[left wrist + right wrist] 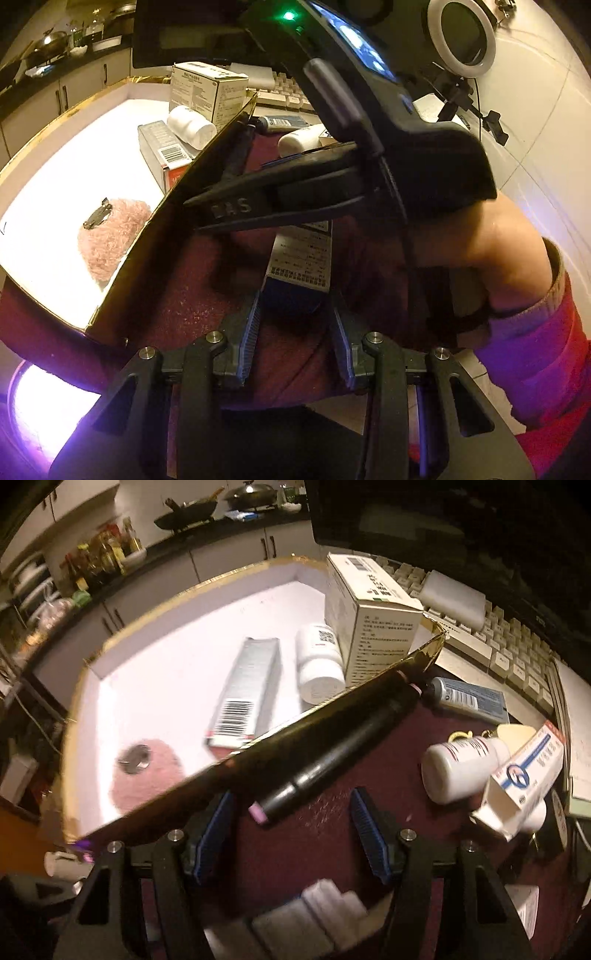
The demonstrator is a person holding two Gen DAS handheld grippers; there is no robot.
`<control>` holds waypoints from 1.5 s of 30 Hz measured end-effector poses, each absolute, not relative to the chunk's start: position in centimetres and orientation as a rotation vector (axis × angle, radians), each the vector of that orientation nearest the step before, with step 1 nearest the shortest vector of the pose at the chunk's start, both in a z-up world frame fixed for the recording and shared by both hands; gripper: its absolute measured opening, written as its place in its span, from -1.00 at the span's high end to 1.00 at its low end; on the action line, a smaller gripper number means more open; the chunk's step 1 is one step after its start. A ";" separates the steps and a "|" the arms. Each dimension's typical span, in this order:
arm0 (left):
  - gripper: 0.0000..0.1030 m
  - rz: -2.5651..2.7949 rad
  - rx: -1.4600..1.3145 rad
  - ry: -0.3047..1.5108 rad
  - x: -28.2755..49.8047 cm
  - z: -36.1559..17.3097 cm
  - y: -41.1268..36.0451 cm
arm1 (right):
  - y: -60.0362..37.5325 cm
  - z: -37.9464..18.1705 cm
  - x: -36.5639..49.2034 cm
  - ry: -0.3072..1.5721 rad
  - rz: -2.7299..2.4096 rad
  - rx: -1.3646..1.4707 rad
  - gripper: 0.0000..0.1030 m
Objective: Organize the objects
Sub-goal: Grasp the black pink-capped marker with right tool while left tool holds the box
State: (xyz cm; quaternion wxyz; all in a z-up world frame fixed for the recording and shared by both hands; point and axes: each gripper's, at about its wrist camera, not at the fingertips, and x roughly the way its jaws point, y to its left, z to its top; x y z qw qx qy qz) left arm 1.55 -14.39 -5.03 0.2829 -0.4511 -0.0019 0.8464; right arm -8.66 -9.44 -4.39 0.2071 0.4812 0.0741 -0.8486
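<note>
A gold-rimmed box (258, 566) with a white floor holds a silver carton (243, 694), a white bottle (317, 664), a tall cream carton (376, 627) and a pink fluffy clip (147, 775). My left gripper (295, 325) is shut on a blue carton with a white label (301, 262) over the dark red cloth (195, 280). The right gripper (221, 210) crosses above it in the left wrist view. My right gripper (291, 834) is open and empty, just before a black pen (340, 746) with a pink tip lying against the box wall.
On the red cloth (369, 794) right of the box lie a white bottle (458, 771), a blue-and-white carton (524, 779) and a blue tube (465, 698). A keyboard (491, 638) and monitor stand behind. A ring light (461, 33) is at the far right.
</note>
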 end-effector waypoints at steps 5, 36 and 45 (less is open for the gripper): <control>0.31 2.261 -1.202 -0.007 1.3 -4.9 -14.3 | -7.8 -4.6 -8.2 0.248 -2.436 1.383 -0.04; 0.06 2.250 -1.156 0.094 -0.7 -4.3 -12.7 | -1.8 -2.4 -9.7 -0.006 -2.530 1.237 0.75; -0.13 2.235 -1.153 0.190 -2.5 -5.0 -11.0 | 2.2 -1.7 -5.1 -0.176 -2.479 1.235 0.75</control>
